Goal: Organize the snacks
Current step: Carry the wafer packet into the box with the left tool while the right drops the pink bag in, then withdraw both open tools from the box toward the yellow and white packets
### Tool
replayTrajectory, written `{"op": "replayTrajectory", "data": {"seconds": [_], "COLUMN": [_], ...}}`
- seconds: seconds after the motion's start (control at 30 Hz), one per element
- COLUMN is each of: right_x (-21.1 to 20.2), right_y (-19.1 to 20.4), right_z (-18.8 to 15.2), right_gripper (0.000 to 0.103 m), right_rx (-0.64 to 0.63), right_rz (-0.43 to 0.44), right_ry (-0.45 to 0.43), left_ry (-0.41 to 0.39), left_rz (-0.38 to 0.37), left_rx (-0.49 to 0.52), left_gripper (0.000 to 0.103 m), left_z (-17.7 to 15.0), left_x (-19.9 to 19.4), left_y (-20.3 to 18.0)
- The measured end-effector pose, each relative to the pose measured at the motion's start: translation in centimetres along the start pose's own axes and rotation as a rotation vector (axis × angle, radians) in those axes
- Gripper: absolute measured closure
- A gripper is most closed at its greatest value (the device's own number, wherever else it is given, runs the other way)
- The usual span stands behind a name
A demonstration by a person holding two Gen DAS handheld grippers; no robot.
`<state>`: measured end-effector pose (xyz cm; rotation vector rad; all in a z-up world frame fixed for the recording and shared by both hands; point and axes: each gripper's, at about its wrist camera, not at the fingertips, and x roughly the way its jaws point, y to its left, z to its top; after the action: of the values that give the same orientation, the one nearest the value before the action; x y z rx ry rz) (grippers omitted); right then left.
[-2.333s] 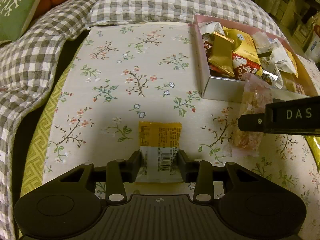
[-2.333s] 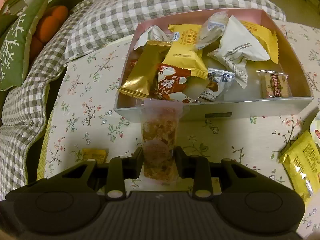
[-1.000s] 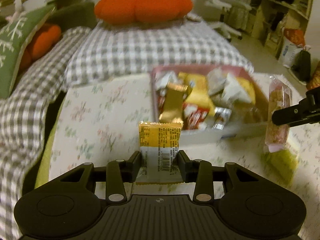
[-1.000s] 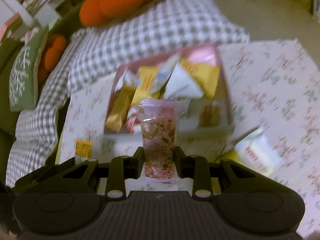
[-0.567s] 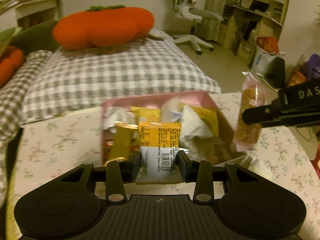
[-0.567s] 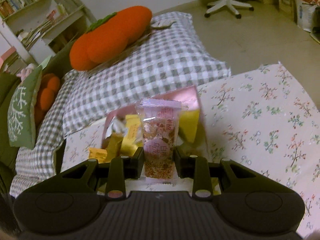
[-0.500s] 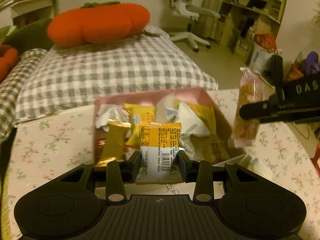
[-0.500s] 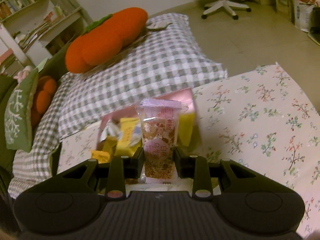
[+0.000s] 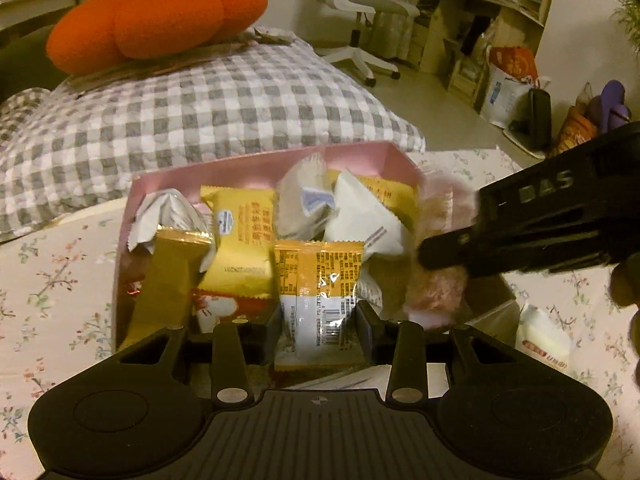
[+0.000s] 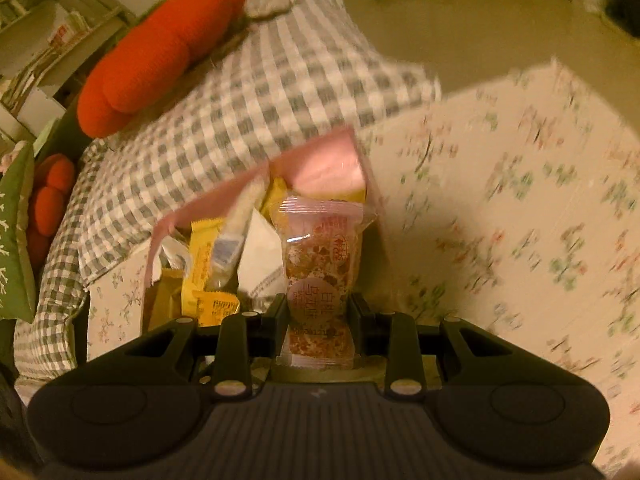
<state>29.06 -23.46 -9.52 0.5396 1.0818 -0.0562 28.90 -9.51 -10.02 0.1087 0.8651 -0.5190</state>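
Observation:
My left gripper is shut on an orange-and-white snack packet and holds it upright over the near part of the pink box. The box holds several wrapped snacks. My right gripper is shut on a pink clear-wrapped snack bar and holds it upright over the right end of the pink box. In the left wrist view the right gripper comes in from the right with the pink bar blurred over the box's right side.
The box sits on a floral tablecloth. A white-and-red packet lies on the cloth right of the box. A checked cushion and an orange pumpkin pillow lie behind it. An office chair and shelves stand farther back.
Both grippers have moved forward and down toward the box with their snacks still held. The pink bar has come in over the box's right end. The right wrist view is motion-blurred.

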Motion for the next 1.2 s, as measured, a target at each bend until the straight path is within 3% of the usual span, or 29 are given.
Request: {"op": "replayTrajectory", "data": {"seconds": [0.37, 0.47, 0.67, 0.9, 1.2], "right_x": [0.8, 0.1, -1.4, -2.6, -5.0], "right_y": [1.1, 0.9, 0.9, 0.7, 1.2], "right_z": [-0.7, -0.2, 0.3, 0.2, -1.4], "right_gripper": [0.073, 0.070, 0.065, 0.063, 0.057], "right_rx": [0.039, 0.058, 0.057, 0.061, 0.027], "right_rz": [0.039, 0.060, 0.052, 0.026, 0.027], "right_ry": [0.022, 0.009, -0.026, -0.001, 0.095], "left_ry": [-0.015, -0.034, -0.046, -0.040, 0.037], "left_rz": [-0.017, -0.035, -0.026, 0.005, 0.109], "left_rx": [0.020, 0.011, -0.025, -0.034, -0.090], "left_gripper": [0.062, 0.049, 0.047, 0.047, 0.046], "left_z": [-0.2, 0.2, 1.0, 2.0, 1.1], "left_x": [-0.3, -1.2, -2.3, -4.0, -6.8], "left_y": [1.0, 1.6, 2.4, 1.9, 1.1]}}
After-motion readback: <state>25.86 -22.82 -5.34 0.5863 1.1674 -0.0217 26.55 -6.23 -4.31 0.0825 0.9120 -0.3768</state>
